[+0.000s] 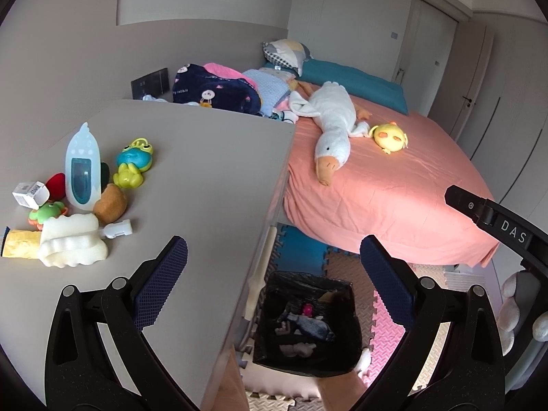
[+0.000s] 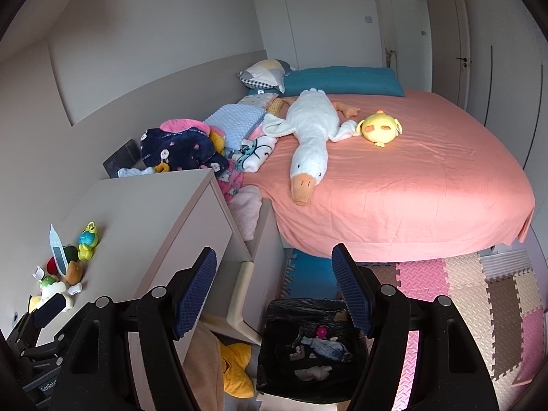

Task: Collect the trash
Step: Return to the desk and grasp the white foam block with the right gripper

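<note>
Fingers first: the left gripper (image 1: 274,263) has its blue pads spread wide with nothing between them, and the right gripper (image 2: 274,284) is the same — jaws apart, empty. Both tilt downward, held side by side above the gap between the grey cabinet (image 1: 205,171) and the bed (image 1: 394,188), and the right one's black arm juts into the left camera's corner.

Straight below them on the foam mats sits the black-lined trash bin (image 1: 308,370), already holding a few scraps, among them something pink and a greyish crumpled piece. What looks left to collect lies on the cabinet top, far left: a small white carton (image 1: 29,194) and a torn white wrapper (image 1: 118,229) mixed in with the frog toys (image 1: 132,166), a plush piece and a pale blue baby bottle (image 1: 82,171).

That mix is the risk, I'd say. Trash touches toys there, so a wide-open grab could drag a toy along or tip the upright bottle. The bin is narrow, too — a release from this height might miss onto the mats.
</note>
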The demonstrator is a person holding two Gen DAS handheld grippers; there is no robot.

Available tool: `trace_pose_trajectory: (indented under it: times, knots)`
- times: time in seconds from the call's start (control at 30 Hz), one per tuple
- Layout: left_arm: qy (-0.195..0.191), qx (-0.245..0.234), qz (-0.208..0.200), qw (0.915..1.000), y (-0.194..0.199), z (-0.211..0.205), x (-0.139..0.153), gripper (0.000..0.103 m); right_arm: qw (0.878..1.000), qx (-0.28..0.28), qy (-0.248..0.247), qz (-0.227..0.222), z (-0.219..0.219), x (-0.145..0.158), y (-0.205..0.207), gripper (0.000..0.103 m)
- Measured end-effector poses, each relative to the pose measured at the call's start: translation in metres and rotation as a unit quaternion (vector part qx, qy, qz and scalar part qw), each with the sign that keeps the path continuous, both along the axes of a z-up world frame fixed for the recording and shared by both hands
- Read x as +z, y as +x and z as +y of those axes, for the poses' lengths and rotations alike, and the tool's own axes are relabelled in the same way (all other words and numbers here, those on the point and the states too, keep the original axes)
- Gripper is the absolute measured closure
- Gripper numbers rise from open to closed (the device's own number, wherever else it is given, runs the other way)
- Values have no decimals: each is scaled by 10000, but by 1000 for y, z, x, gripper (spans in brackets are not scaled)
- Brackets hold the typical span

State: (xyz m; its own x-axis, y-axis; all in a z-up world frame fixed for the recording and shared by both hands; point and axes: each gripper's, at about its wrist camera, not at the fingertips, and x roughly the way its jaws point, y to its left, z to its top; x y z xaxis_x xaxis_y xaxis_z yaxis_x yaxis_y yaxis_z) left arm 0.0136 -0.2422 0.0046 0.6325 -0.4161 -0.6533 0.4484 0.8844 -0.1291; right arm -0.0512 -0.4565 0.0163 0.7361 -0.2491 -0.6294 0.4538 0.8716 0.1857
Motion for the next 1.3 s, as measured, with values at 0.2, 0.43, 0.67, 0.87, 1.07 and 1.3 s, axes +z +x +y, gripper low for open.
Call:
trace_pose_trajectory:
  times: [0.2, 0.43, 0.67, 0.87, 1.07, 1.3]
  knots:
    - [50, 250, -47, 9997, 8, 35, 1, 6, 9996, 281, -25, 23, 30, -1, 15, 32]
    - [89, 526, -69, 9986, 16, 78, 1, 6, 9976, 680, -90, 98, 71, -4, 36, 32]
    - [111, 758, -18, 9971, 21, 116, -3, 6, 9941, 1056, -170, 183, 110, -6, 53, 32]
    - [215, 907, -59, 9956, 24, 147, -5, 6, 9897, 1388, -277, 214, 145, -7, 64, 32]
    - [131, 1043, -5, 9945, 31, 180, -9, 6, 9814, 1850, -440, 251, 182, -10, 74, 32]
    - [97, 1226, 45, 9924, 38, 215, -15, 6, 9723, 2241, -545, 365, 223, -18, 90, 32]
